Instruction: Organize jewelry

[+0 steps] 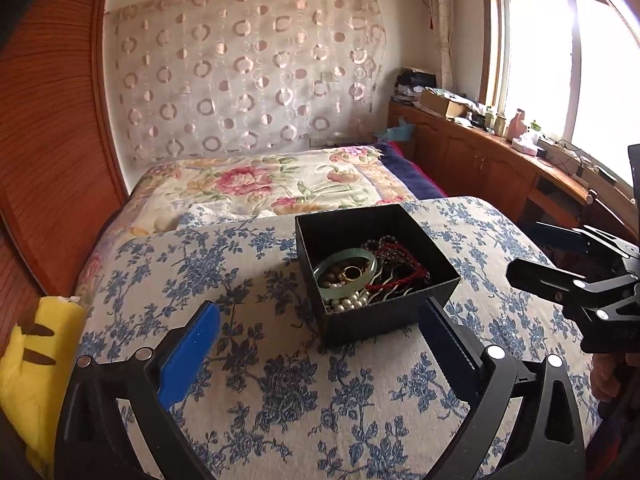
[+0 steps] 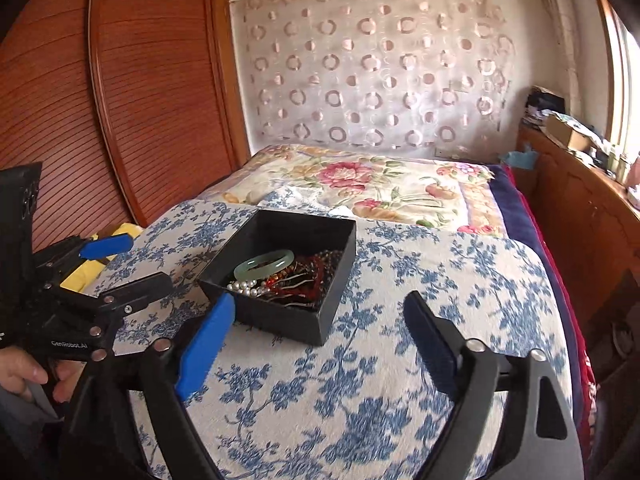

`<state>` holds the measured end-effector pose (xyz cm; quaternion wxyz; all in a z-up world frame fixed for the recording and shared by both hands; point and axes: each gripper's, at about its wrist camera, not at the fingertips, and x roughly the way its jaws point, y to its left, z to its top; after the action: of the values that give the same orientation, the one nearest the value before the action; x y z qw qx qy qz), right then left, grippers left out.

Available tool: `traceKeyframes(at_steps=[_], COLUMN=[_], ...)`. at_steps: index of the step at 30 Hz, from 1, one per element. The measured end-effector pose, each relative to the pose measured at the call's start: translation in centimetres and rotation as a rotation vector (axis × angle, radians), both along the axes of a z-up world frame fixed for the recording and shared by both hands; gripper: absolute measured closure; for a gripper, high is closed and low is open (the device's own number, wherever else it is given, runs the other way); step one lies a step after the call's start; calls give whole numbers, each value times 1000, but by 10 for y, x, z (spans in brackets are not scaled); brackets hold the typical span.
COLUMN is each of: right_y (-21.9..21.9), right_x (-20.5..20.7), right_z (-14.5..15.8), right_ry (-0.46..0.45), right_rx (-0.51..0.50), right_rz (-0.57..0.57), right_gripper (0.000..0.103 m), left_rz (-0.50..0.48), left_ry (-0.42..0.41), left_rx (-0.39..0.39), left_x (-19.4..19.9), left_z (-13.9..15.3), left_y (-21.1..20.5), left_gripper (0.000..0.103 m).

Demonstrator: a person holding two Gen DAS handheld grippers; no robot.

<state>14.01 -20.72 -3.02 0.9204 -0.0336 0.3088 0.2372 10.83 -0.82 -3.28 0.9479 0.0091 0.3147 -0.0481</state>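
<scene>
A black open box (image 1: 400, 222) (image 2: 304, 226) stands on a blue-flowered cloth. It holds a pale green bangle (image 1: 345, 261) (image 2: 264, 263), white pearls (image 1: 352, 303) (image 2: 246, 289), red bead strings (image 1: 394, 258) (image 2: 316, 270) and a gold ring (image 1: 351, 272). My left gripper (image 1: 320, 340) is open and empty, just short of the box's near side. My right gripper (image 2: 320, 332) is open and empty, in front of the box. Each gripper shows from the side in the other's view: the right one (image 1: 532, 252), the left one (image 2: 124, 262).
The flowered cloth (image 1: 280, 392) (image 2: 400, 380) covers a rounded cushion on the bed. A yellow plush (image 1: 36, 352) lies at the left edge. A flowered quilt (image 1: 260, 184) lies behind. A wooden cabinet (image 1: 480, 156) with clutter runs along the window at right.
</scene>
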Motion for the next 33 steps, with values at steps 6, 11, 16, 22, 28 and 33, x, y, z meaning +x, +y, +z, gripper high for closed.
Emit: traceKeyframes(at_steps=[6,11,16,22,28,33], right_y=[-6,-15,-23,-37,-43,-43], right_x=[-26,-48,-66,-82,-84,-83], right_z=[13,36,49,54,52,49], right_ry=[-43,-106,-155,-182,-180,-177], right_rx=[30,62,60,76,87,88], right_rz=[-49,-86,-140,-179,-188,-187], right_gripper=[2,2,2,2,2,2], left_rz=[5,30,81,103,113,115], left_ry=[-14,-45,-78,-103,-103,-104], left_rx=[16,14,-4,0,11,15], left_x=[-23,-44,-64,-80,-89,-89], left_z=[14,30,44,53,55,55], left_y=[-4,-1,7,12,12,12], left_gripper=[7,7,7,7,7,7])
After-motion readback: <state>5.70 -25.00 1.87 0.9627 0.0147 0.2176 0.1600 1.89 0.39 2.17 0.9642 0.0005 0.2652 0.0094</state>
